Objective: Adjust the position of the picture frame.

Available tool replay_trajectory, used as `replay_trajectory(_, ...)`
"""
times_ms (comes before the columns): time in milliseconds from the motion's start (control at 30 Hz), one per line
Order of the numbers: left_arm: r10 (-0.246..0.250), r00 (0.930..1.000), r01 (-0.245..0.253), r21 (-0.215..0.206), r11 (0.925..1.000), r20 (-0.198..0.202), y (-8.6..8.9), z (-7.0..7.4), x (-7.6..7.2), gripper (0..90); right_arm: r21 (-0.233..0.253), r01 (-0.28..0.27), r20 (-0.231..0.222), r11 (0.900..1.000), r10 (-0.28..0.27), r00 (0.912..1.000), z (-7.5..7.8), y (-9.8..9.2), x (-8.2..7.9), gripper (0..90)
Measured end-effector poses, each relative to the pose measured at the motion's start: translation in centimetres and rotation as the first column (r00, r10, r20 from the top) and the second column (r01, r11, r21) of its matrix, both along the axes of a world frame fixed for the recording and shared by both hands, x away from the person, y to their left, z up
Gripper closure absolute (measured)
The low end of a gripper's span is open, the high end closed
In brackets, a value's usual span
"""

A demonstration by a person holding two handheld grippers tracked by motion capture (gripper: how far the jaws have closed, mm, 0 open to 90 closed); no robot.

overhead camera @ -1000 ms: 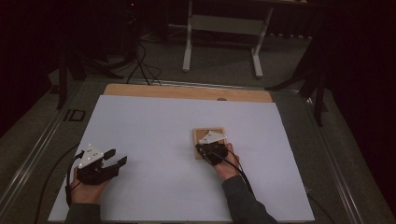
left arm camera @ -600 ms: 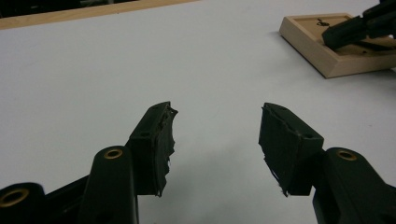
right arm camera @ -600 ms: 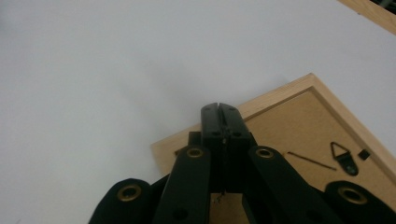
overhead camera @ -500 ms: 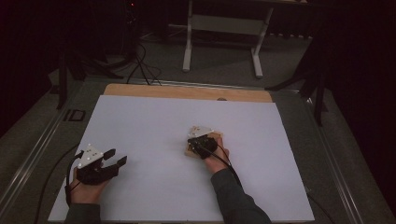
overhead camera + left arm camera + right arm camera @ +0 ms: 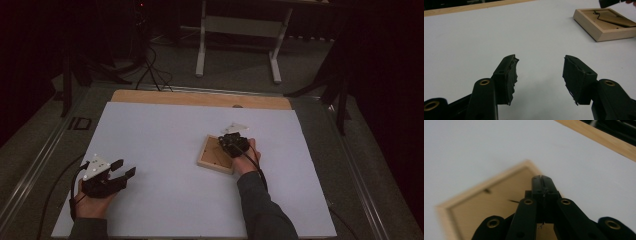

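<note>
Left gripper (image 5: 117,173) rests at the table's (image 5: 165,130) near-left corner, about 8 o'clock from the table's centre, jaws spread wide apart with nothing between them. From it, the frame (image 5: 215,155) lies well apart toward 2 o'clock; in the left gripper view the frame (image 5: 604,23) sits far off at upper right beyond the open left gripper (image 5: 539,72).

Right gripper (image 5: 231,144) sits over the frame's right edge, just right of the table's centre. In the right gripper view the right gripper (image 5: 541,182) has its jaws pressed together, tips above the frame's (image 5: 486,202) backing near a corner; whether anything thin is pinched between them cannot be told.

Against the frame half a second earlier: the right gripper has moved back toward 3 o'clock, having reached left over the frame. The frame now shows more fully, uncovered on its left and middle, and has turned slightly. The left gripper has not moved.

The frame is a small square of pale wood, lying back-side up and flat on the white table cover. Its raised rim encloses a tan backing board. A dark hook-like fitting and a thin dark line, seemingly a stand flap edge, mark the backing.

The table's bare wooden strip (image 5: 200,98) runs along the far edge at 12 o'clock.
</note>
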State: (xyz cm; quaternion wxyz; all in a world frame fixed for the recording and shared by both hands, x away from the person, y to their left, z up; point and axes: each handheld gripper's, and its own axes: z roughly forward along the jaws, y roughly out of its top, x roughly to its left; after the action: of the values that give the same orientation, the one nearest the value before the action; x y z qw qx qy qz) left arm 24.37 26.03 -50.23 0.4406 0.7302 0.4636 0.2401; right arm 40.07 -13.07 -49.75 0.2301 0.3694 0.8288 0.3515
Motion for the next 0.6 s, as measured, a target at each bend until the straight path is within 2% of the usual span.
replay_trajectory(33, 0.000, 1.0000, 0.000, 0.000, 1.0000, 0.000, 0.0, 0.0, 0.0, 44.3, -0.002, 0.027, -0.010, 1.000, -0.027, 0.9996, 0.0, -1.0, 0.4, 89.8)
replay_trajectory(133, 0.002, 1.0000, -0.002, -0.001, 1.0000, -0.001, 0.0, 0.0, 0.0, 44.3, -0.013, 0.047, -0.023, 0.999, -0.047, 0.9986, -0.2, -1.8, 0.7, 89.8)
replay_trajectory(400, 0.000, 1.0000, 0.000, -0.002, 1.0000, 0.001, 0.0, 0.0, 0.0, 44.2, -0.049, 0.054, -0.044, 0.997, -0.056, 0.9975, -1.1, -2.6, 0.9, 89.7)
replay_trajectory(600, -0.002, 1.0000, 0.002, 0.001, 1.0000, 0.000, -0.1, 0.0, 0.0, 44.1, -0.070, 0.045, -0.034, 0.997, -0.047, 0.9983, -1.2, -3.4, 0.1, 89.7)
